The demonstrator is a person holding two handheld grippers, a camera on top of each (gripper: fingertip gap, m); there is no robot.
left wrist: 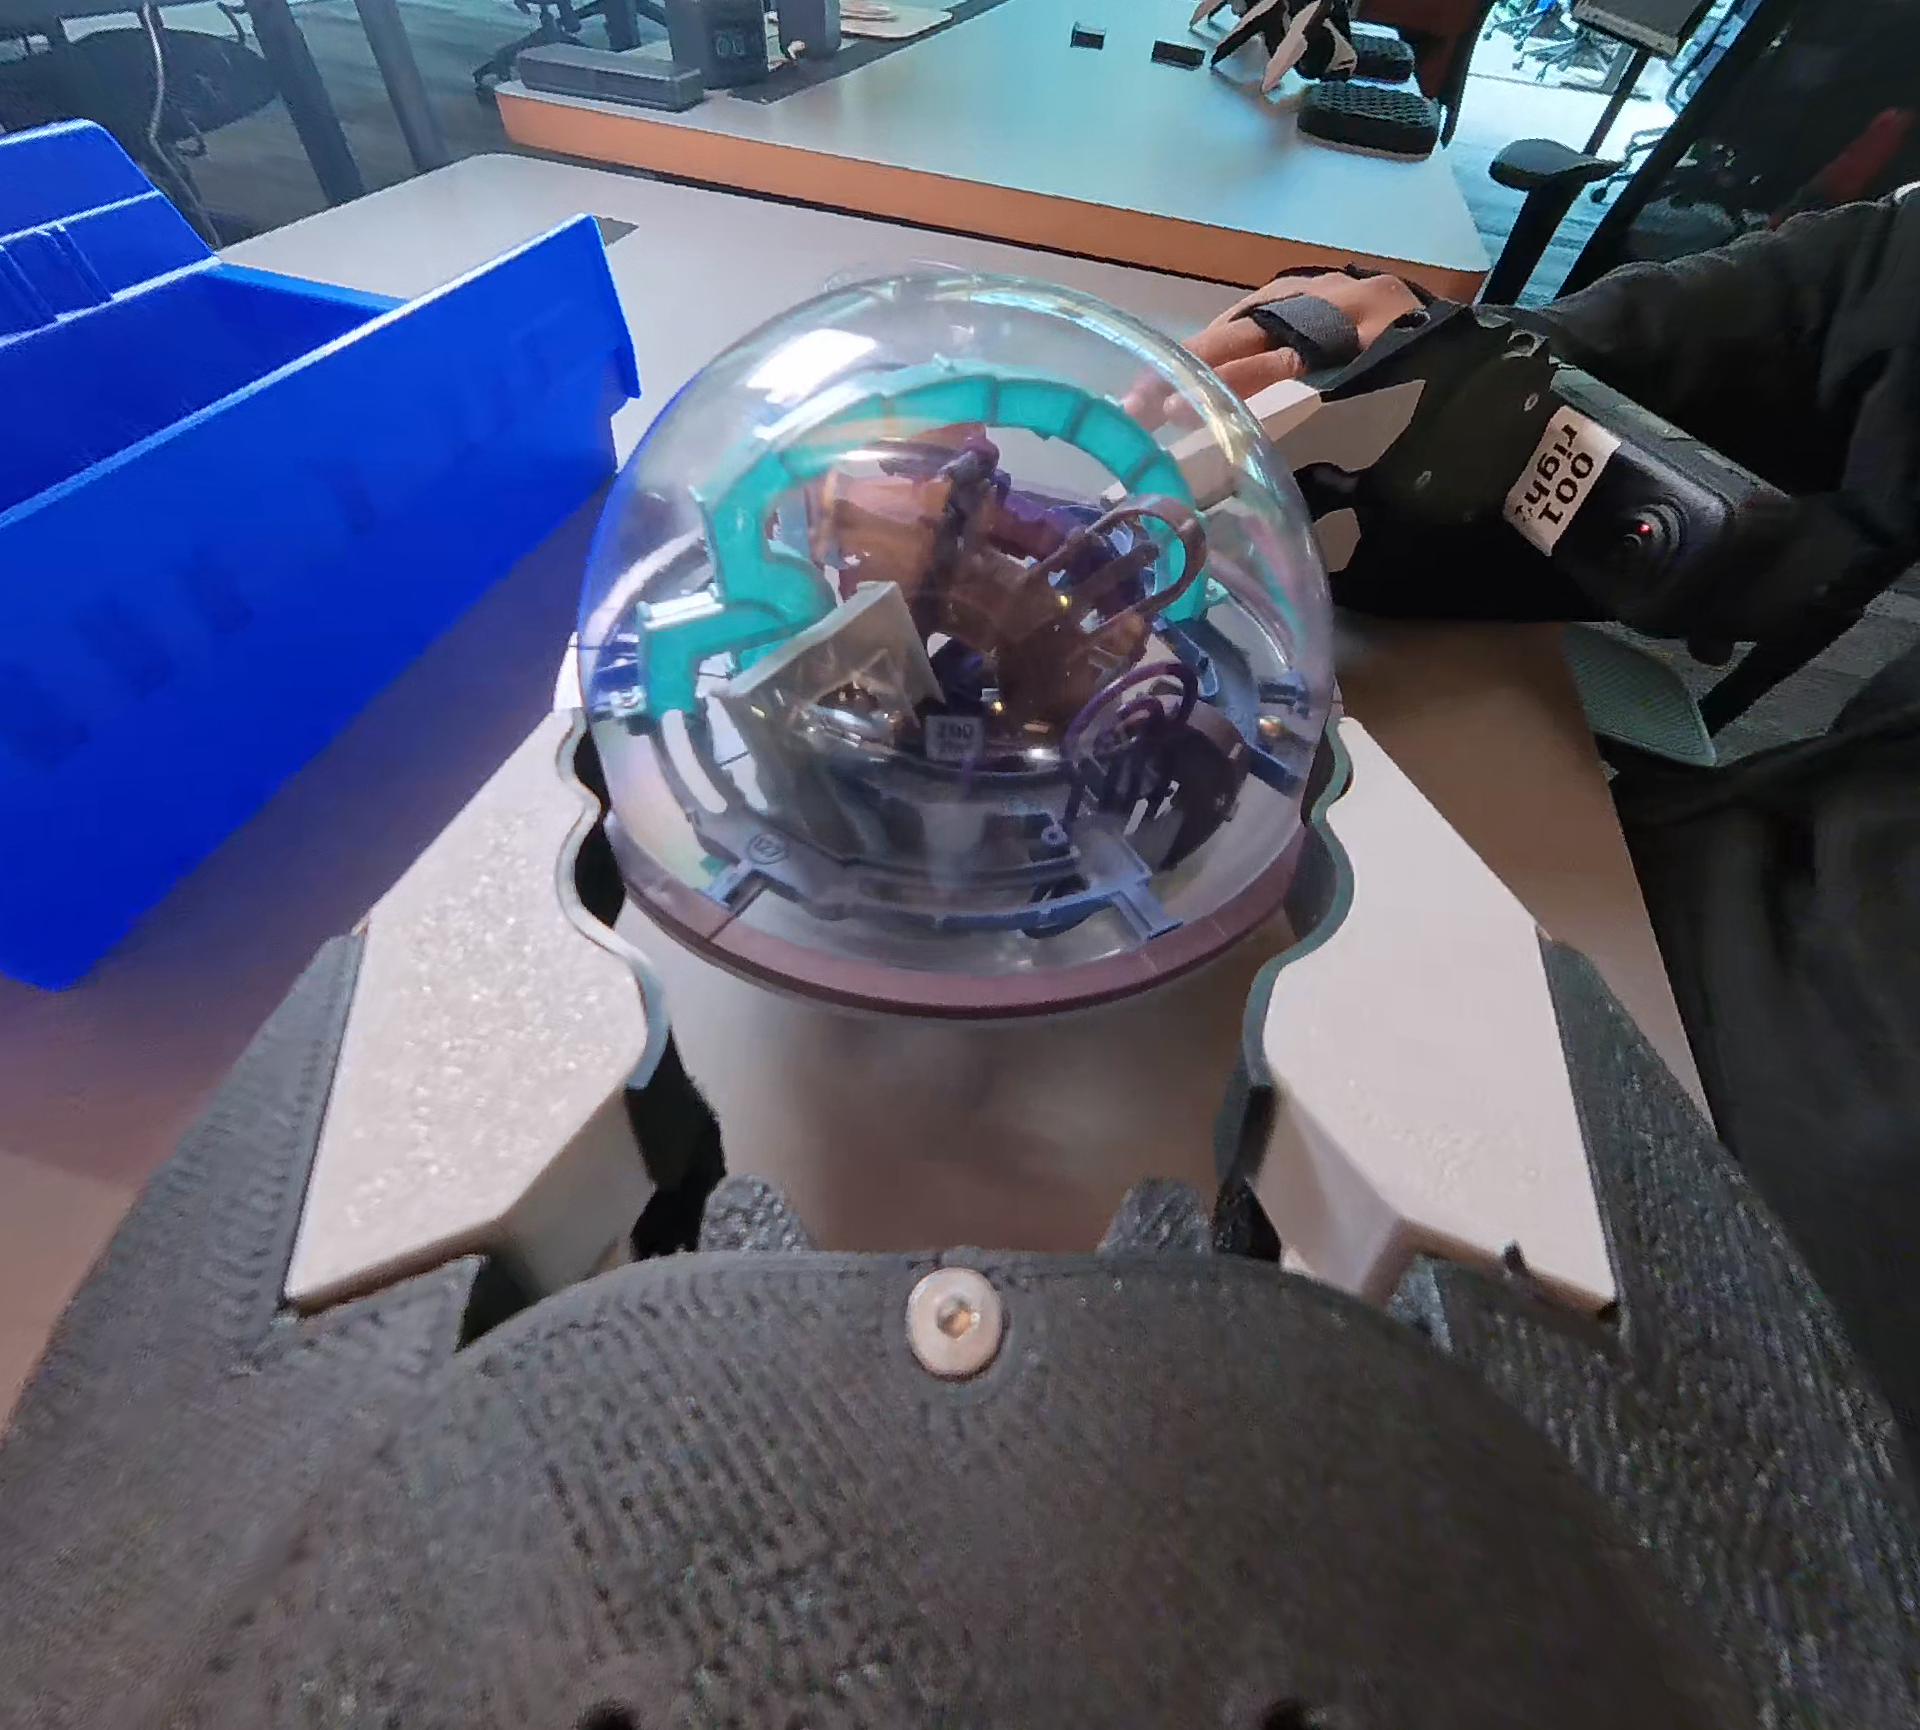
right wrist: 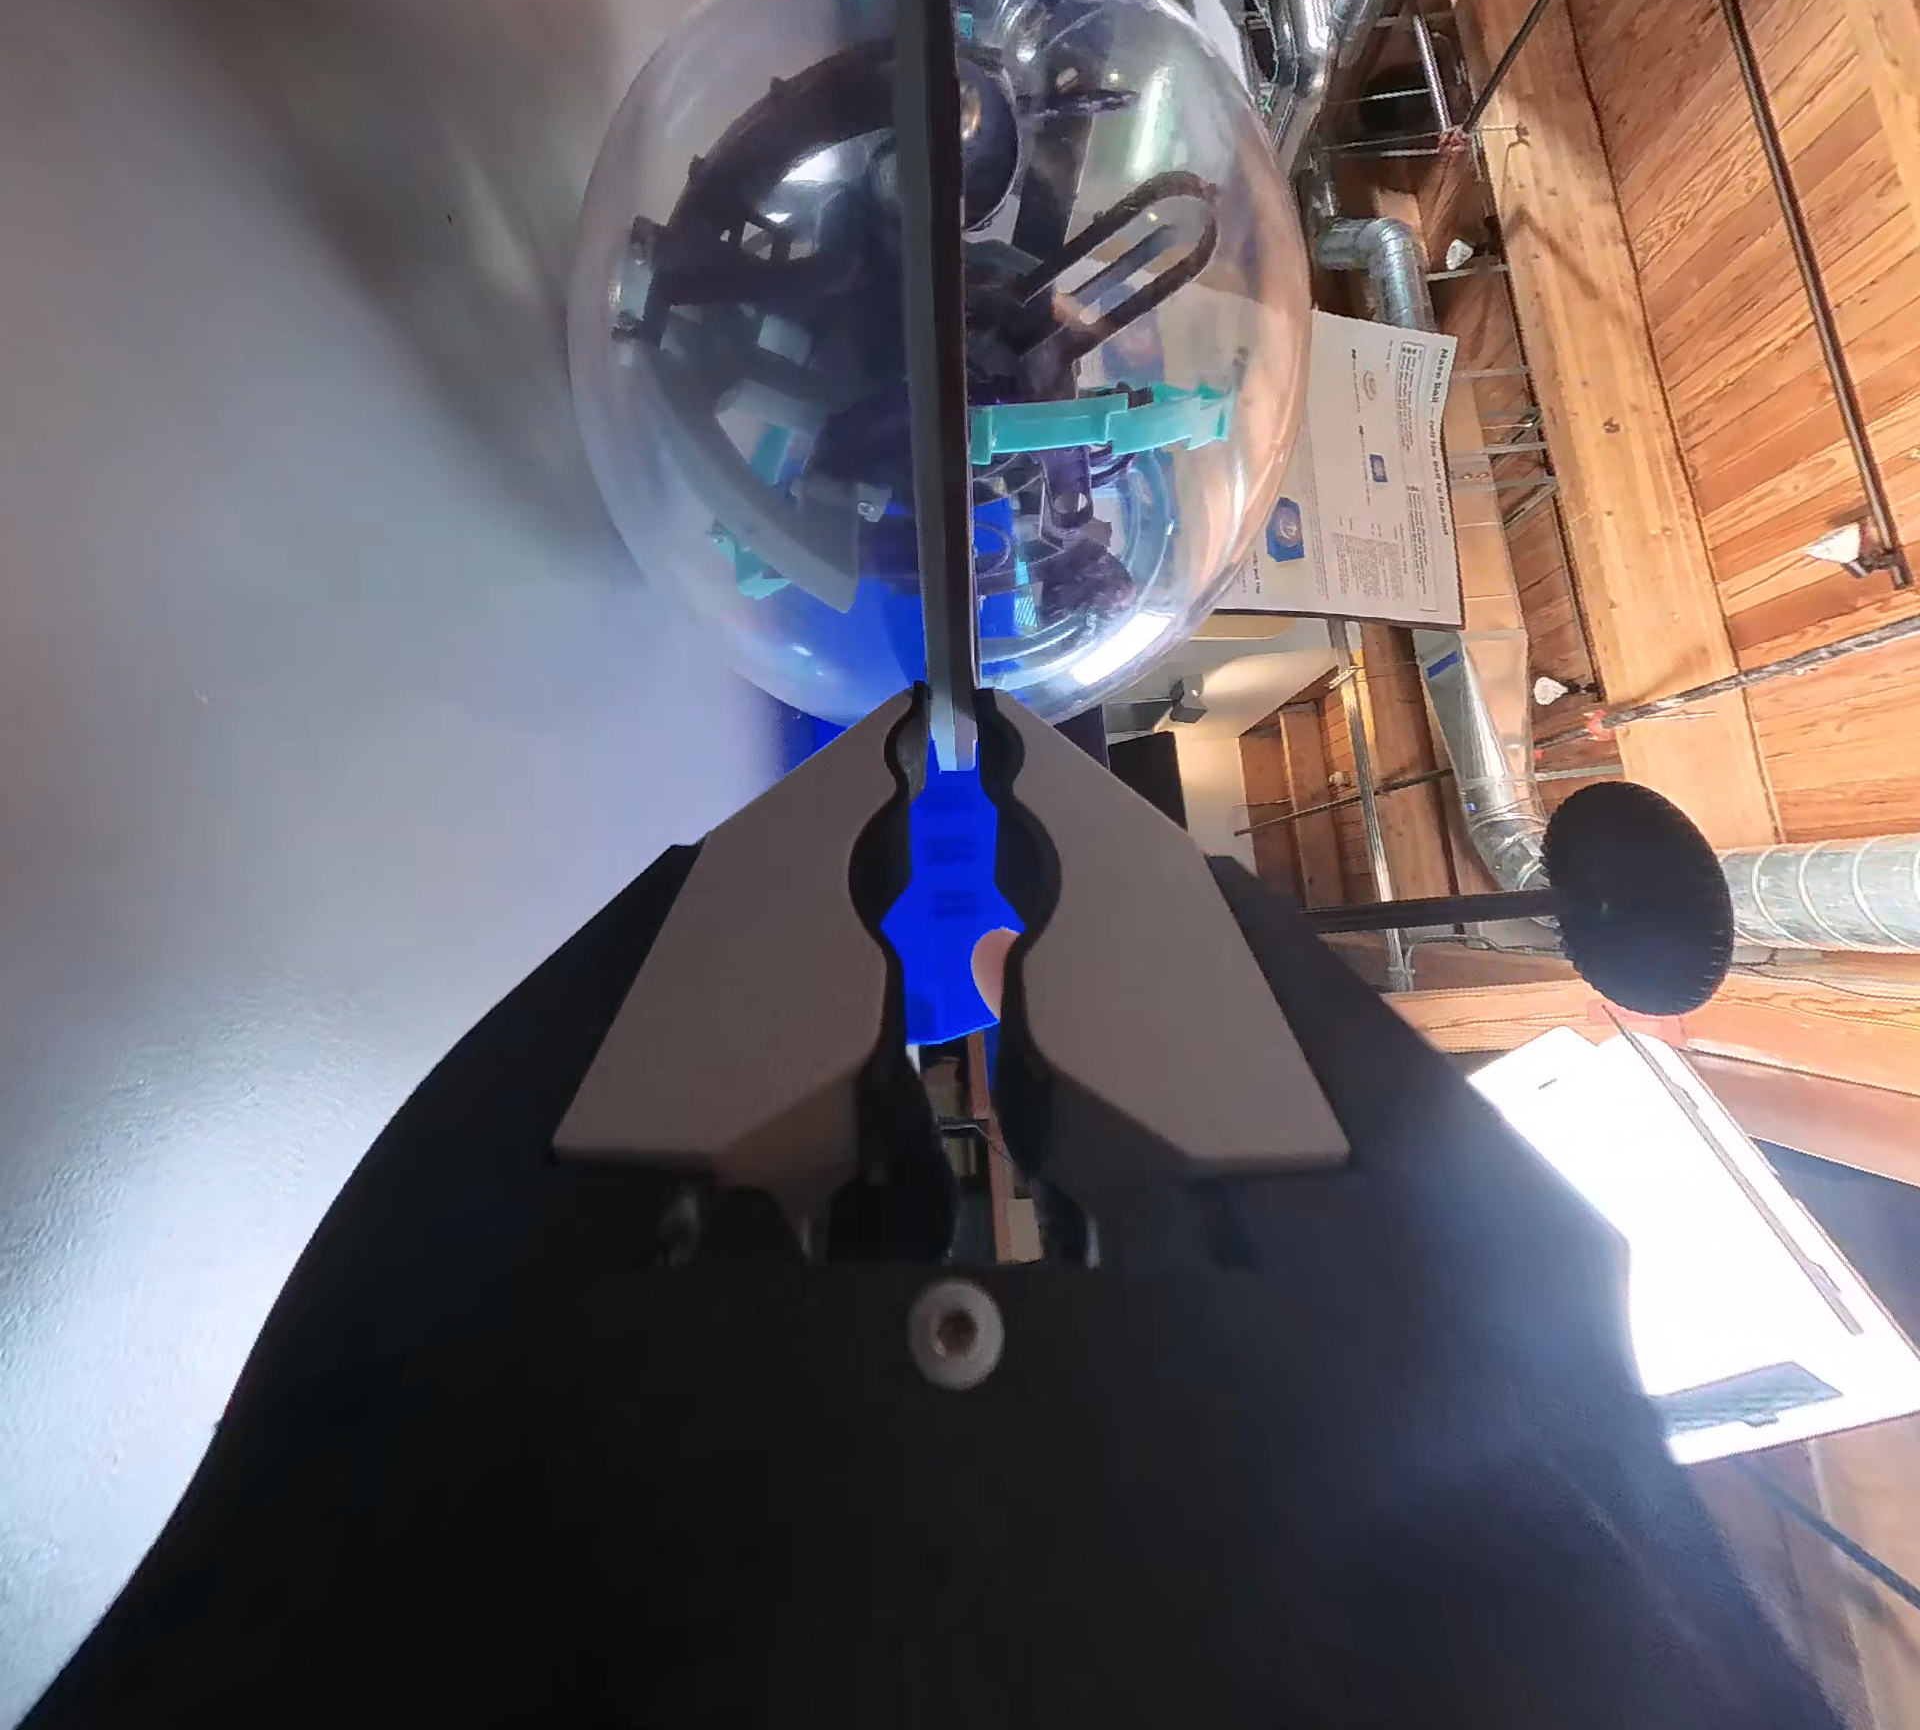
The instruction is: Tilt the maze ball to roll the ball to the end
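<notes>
While the left tongs [left wrist: 951,833] gaped wide around the maze ball [left wrist: 951,641], the right tongs [right wrist: 948,709] pinched its dark rim [right wrist: 928,278].

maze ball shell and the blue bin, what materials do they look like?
Maze ball shell: clear glossy hard plastic by the look, since it shows reflections and the tracks inside. Blue bin: opaque moulded plastic, smooth with a slight sheen and ribbed walls.

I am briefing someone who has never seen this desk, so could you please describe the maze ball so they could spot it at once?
Start at the pale table with the big blue bin on its left side. Just right of that bin, between the open left tongs, is the maze ball. It is the only clear sphere there, with a teal track and brown and purple loops inside and a dark band around its middle.
</notes>
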